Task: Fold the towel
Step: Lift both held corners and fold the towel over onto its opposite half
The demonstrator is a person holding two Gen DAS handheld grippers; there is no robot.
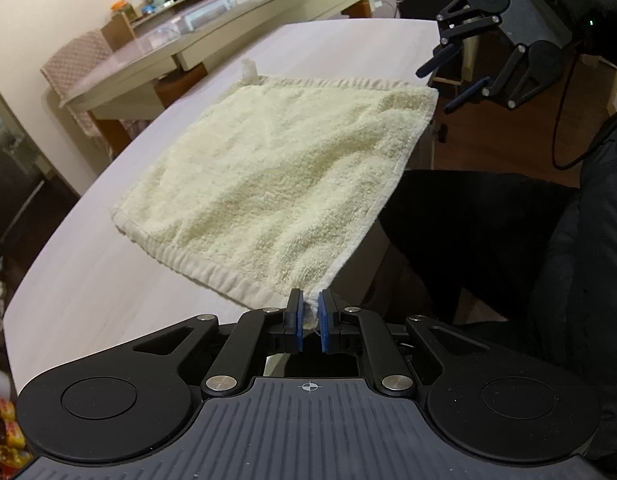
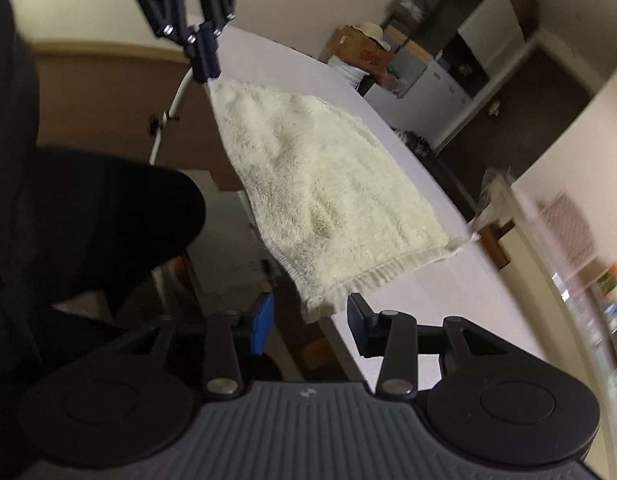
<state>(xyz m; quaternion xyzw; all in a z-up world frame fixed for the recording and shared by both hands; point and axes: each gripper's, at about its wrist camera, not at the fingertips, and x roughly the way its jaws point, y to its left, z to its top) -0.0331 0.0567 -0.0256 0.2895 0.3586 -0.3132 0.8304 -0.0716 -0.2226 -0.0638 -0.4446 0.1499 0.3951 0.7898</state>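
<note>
A: Towel first. From my left wrist, the pale yellow square terry towel [image 1: 280, 176] lies spread in a single layer on the pale oval counter [image 1: 92, 276], one side overhanging its edge. My left tongs [image 1: 310, 317] are pinched tight on the near corner, lifting it a little.

B: And your other hand, from there?

A: My right tongs [image 1: 442, 85] hang just past the far overhanging corner, jaws apart, nothing in them.

B: Does the right wrist agree?

A: Yes. The right tongs [image 2: 310, 322] stand partly wide, the towel's [image 2: 324, 196] hemmed corner just ahead of the gap, not gripped. Across the cloth, the left tongs [image 2: 204, 58] clamp the opposite corner.

B: Progress, then?

A: Hardly begun, I judge: no fold made. One corner is gripped; the second needs taking before both go across.
</note>
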